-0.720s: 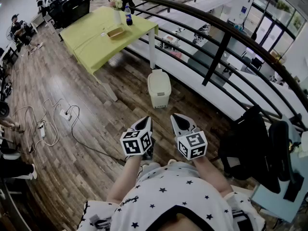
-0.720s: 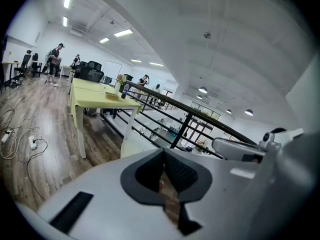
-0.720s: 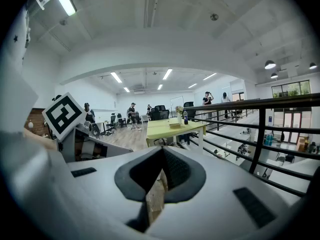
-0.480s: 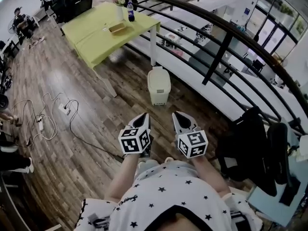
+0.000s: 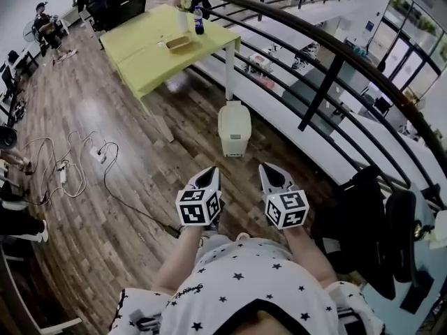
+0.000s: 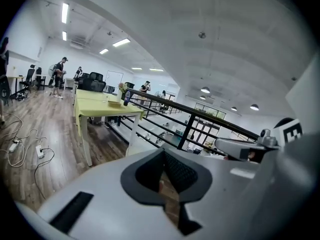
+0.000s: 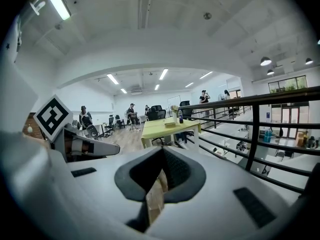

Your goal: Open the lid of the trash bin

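A cream trash bin (image 5: 235,129) with its lid down stands on the wooden floor beside the leg of the yellow-green table (image 5: 150,56), close to the railing. My left gripper (image 5: 207,176) and right gripper (image 5: 269,172) are held side by side in front of my body, well short of the bin and above the floor. Both are shut with nothing between their jaws. In the left gripper view the left gripper (image 6: 162,152) points toward the table and railing; the right gripper (image 7: 162,151) does the same in its own view. The jaws hide the bin in both gripper views.
A black railing (image 5: 334,67) runs diagonally just behind the bin, with a drop beyond it. The table carries a bottle (image 5: 199,20) and a flat box (image 5: 179,43). Cables and a power strip (image 5: 96,152) lie on the floor at left. Black bags (image 5: 363,218) hang at right.
The head view has drifted slightly, so the table and bin sit a little further right and lower in frame. Both grippers keep the same shut pose; the right one sits slightly further right.
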### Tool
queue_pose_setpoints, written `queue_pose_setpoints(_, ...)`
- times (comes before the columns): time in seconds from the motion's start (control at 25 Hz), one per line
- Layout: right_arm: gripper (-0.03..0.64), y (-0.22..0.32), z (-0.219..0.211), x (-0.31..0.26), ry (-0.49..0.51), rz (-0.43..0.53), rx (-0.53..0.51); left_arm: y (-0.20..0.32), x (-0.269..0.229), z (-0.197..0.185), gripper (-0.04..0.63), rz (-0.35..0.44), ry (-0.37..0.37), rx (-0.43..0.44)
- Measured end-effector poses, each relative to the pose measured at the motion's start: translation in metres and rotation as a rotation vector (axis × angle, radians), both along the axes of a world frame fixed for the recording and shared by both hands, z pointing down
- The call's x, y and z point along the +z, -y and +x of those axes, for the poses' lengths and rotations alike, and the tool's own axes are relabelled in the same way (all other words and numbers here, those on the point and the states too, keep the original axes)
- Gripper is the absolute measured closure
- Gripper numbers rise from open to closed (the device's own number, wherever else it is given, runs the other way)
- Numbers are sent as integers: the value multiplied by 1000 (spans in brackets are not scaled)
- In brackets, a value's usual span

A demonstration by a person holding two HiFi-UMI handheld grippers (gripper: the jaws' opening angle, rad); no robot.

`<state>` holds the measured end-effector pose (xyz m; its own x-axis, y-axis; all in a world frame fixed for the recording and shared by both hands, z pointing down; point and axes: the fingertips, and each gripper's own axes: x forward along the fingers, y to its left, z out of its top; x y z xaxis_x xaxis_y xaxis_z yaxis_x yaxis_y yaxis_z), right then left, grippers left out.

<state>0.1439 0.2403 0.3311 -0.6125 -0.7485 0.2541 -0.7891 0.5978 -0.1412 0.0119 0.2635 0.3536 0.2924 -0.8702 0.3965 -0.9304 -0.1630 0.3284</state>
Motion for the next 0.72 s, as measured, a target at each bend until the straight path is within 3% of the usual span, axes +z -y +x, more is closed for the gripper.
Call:
queue_pose_setpoints(0.44, 624, 8, 29, 3, 15, -9, 13, 3, 6, 28, 584, 0, 34, -13)
queue_pose_setpoints(0.72, 624, 20, 26, 13, 26, -40, 12, 5, 16, 16, 584, -31, 37, -33)
